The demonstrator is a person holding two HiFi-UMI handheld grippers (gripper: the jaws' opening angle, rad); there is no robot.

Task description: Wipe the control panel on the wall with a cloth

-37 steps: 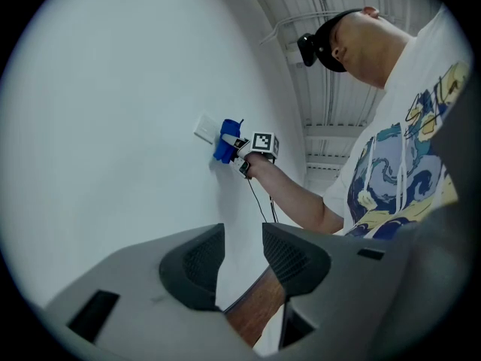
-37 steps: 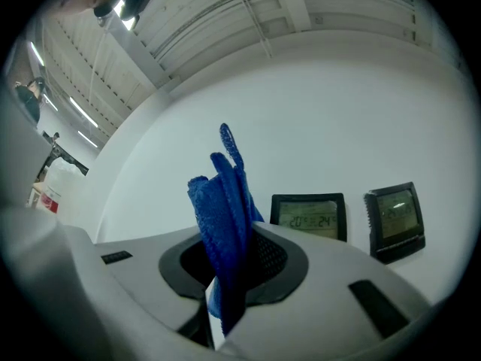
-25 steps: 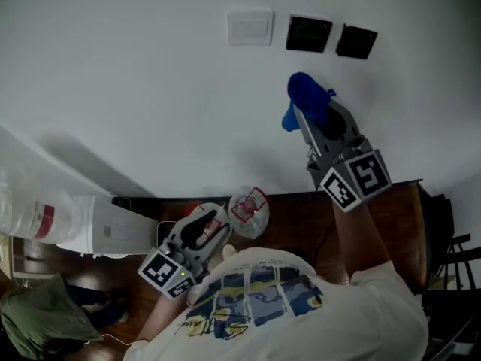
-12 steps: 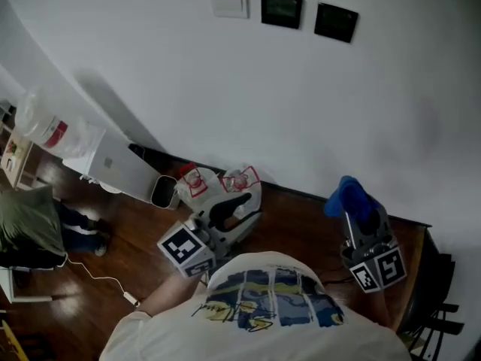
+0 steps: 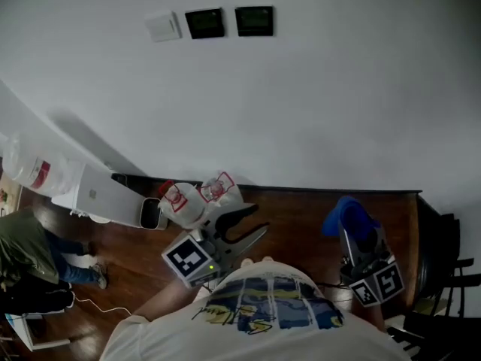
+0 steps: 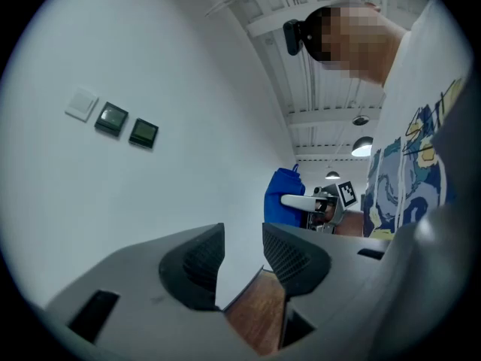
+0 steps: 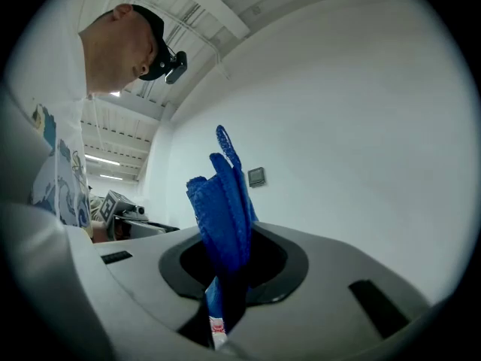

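Two black control panels [image 5: 204, 22] [image 5: 254, 20] and a white switch plate [image 5: 162, 26] sit high on the white wall. The left gripper view shows them too, as the switch plate [image 6: 81, 104] and dark panels [image 6: 112, 118] [image 6: 143, 132]. My right gripper [image 5: 359, 239] hangs low at the right, far below the panels, shut on a blue cloth [image 5: 348, 215]. That cloth [image 7: 222, 201] stands up out of the right gripper [image 7: 225, 265], with one panel [image 7: 256, 176] small behind it. My left gripper [image 5: 252, 222] is open and empty near my waist, jaws apart [image 6: 242, 235].
A white box-like appliance [image 5: 105, 198] and white bags with red print [image 5: 197, 194] lie by the baseboard on the wooden floor [image 5: 301, 209]. A person in green [image 5: 22, 254] is at the left. A black chair [image 5: 451, 262] stands at the right.
My right gripper has dropped with the blue cloth from just below the panels down to waist height. The view has swung, so the panels now sit farther up and left.
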